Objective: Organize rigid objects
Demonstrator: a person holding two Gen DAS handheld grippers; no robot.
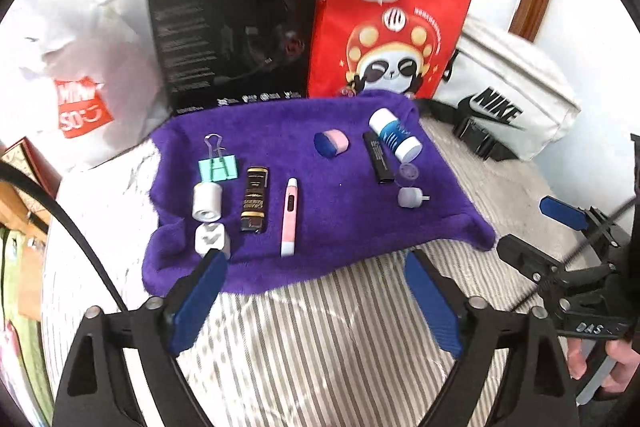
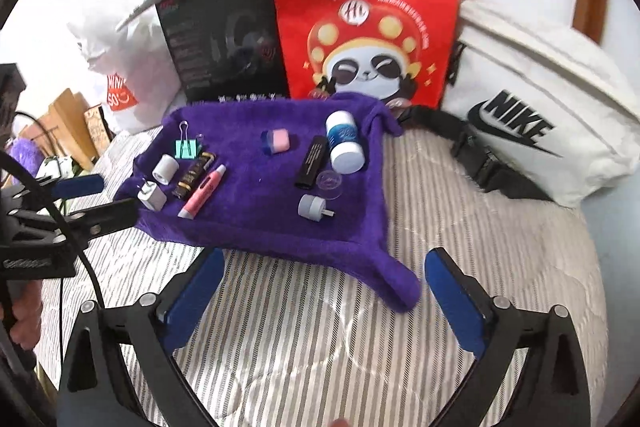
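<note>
**A:** Hovering over the near edge of the purple towel [image 1: 320,163], the left gripper [image 1: 316,303] is seen spread wide with nothing between its blue pads; the right gripper [image 2: 324,303] is likewise released and empty above the striped bedding [image 2: 320,347].

**B:** Why are the small objects laid as they are?

**A:** Two groups seem to be formed. On the left, a green binder clip [image 1: 218,167], a white cylinder [image 1: 207,202], a white plug [image 1: 212,241], a dark lighter [image 1: 254,199] and a pink pen [image 1: 289,217] are lined up side by side. On the right, a black tube [image 1: 378,159], a white-and-blue bottle [image 1: 394,135], a clear cap [image 1: 408,171] and a grey adapter [image 1: 412,197] are gathered. A pink-and-blue eraser [image 1: 331,143] is left alone between them, likely unsorted.

**B:** What is shown in only one view?

**A:** Fingers [image 1: 600,367] on the right tool's handle are shown only by the left camera; wooden furniture [image 2: 68,123] is shown more clearly by the right.
</note>
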